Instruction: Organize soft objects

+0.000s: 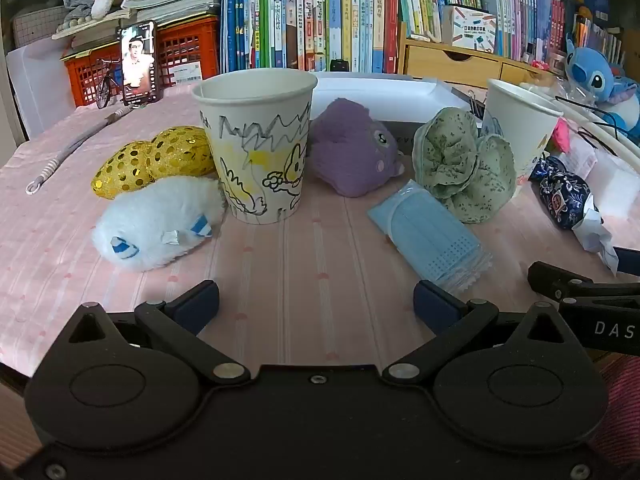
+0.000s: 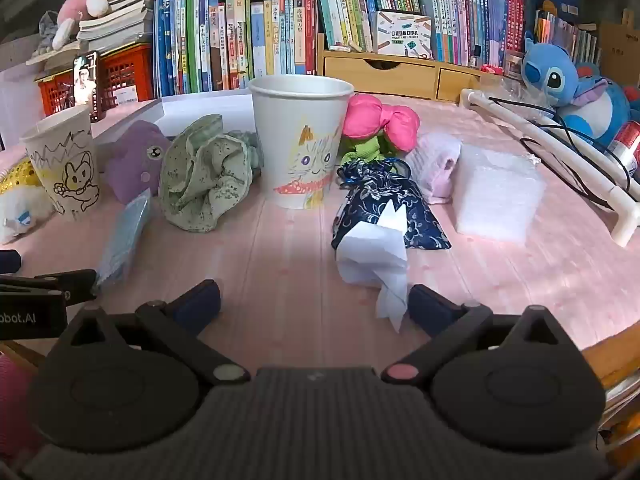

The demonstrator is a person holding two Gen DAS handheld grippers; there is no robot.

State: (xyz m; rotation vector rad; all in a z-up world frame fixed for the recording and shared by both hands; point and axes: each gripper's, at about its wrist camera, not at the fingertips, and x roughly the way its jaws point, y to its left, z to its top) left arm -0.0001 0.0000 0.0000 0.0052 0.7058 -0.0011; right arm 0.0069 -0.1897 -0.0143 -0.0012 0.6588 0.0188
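Note:
Two drawn-on paper cups stand on the pink cloth: a rabbit cup (image 1: 256,148) (image 2: 64,164) and a cat cup (image 2: 302,140) (image 1: 516,128). Around them lie a white fluffy toy (image 1: 156,224), a gold sequin pouch (image 1: 156,160), a purple plush (image 1: 352,148) (image 2: 136,160), a green crumpled cloth (image 1: 464,164) (image 2: 204,176), a packed blue mask (image 1: 432,236) (image 2: 124,236), a navy pouch (image 2: 384,200) with folded white paper (image 2: 376,260), a pink plush flower (image 2: 376,124), a lilac knit piece (image 2: 436,164). My left gripper (image 1: 316,304) is open and empty near the front edge. My right gripper (image 2: 316,304) is open, its right finger beside the paper.
A block of bubble wrap (image 2: 496,196) lies at the right. A white pipe frame (image 2: 560,148) with black cable and a blue plush (image 2: 580,92) sit behind it. Bookshelves (image 2: 280,36), red crates (image 1: 180,56), a phone (image 1: 138,62) and a white tray (image 1: 380,88) line the back.

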